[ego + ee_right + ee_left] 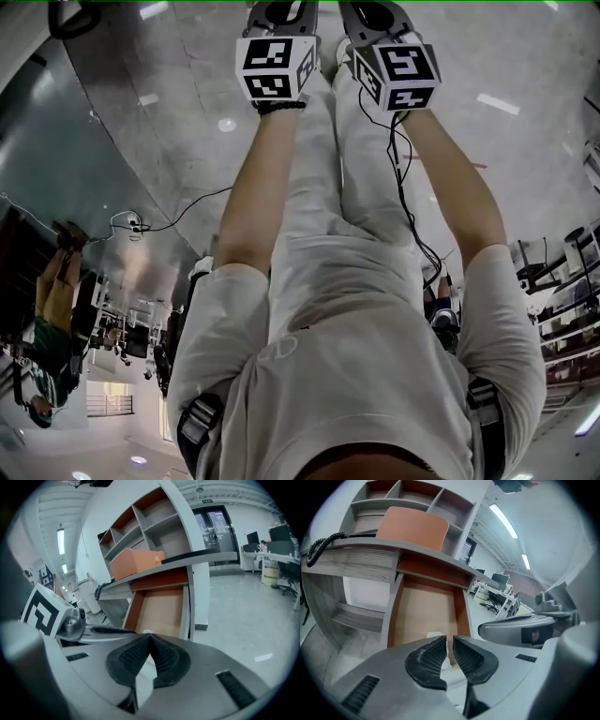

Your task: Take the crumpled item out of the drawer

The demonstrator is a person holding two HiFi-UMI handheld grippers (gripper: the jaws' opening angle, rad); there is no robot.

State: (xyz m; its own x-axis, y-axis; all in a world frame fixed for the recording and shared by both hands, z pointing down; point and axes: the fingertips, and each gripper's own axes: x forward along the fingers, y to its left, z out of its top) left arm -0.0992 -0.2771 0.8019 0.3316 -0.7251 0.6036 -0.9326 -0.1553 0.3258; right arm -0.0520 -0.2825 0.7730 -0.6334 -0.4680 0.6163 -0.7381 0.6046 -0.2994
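Drawer is open; the pale item at its near end, probably the crumpled one, isn't grasped yet. Left gripper slightly open, right gripper closed and empty. Grab and lift-out remain.

- Left gripper, grey plastic with black ribbed pads: the jaws stand a narrow slit apart, pad faces nearly parallel, nothing pressed between them.
- Right gripper, of the same grey build: the jaw tips meet, and a gap shows only nearer the base.
- White marker cube of the left gripper and that of the right: side by side at the far end of the arms.
- Left forearm and right forearm: bare, stretched out from the torso, roughly parallel, with short pale sleeves at the shoulders.
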